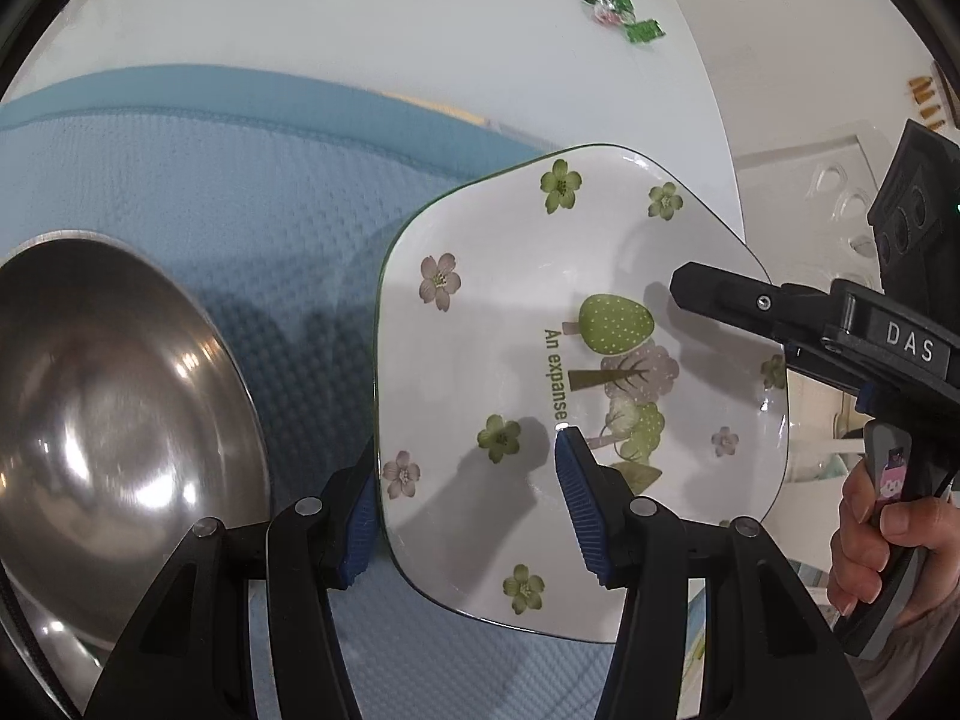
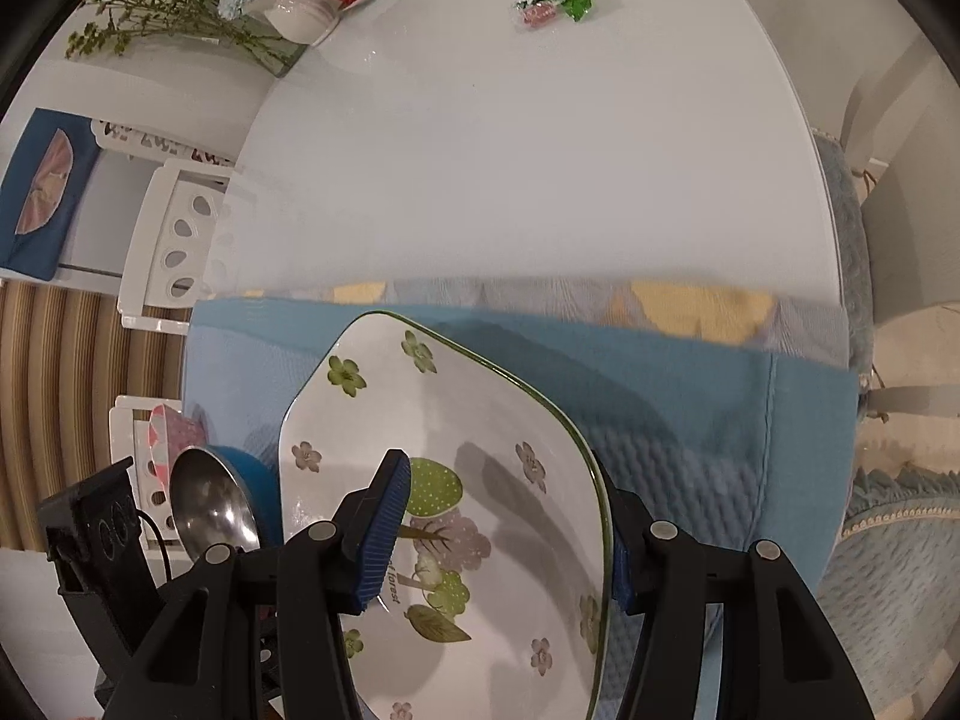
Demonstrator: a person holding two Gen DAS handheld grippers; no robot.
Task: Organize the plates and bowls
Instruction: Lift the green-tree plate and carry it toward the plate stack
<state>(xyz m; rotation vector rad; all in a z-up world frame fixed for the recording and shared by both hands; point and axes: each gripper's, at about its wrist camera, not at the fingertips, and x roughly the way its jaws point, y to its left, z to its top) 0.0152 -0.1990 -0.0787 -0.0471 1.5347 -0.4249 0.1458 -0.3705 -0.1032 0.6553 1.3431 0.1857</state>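
Both sets of fingers straddle opposite rims of the flowered plate [image 1: 540, 372]: the left gripper [image 1: 468, 510] and the right gripper [image 2: 504, 534] each stand part open, one blue pad inside the dish, one outside its edge, though whether the pads actually press the rim cannot be told. The plate sits on the blue mat [image 1: 210, 192] at the near edge of the white bench [image 2: 510, 150], beside a steel bowl [image 1: 108, 420]. Judged from this, organizing is barely begun, with plate and bowl not yet stacked.
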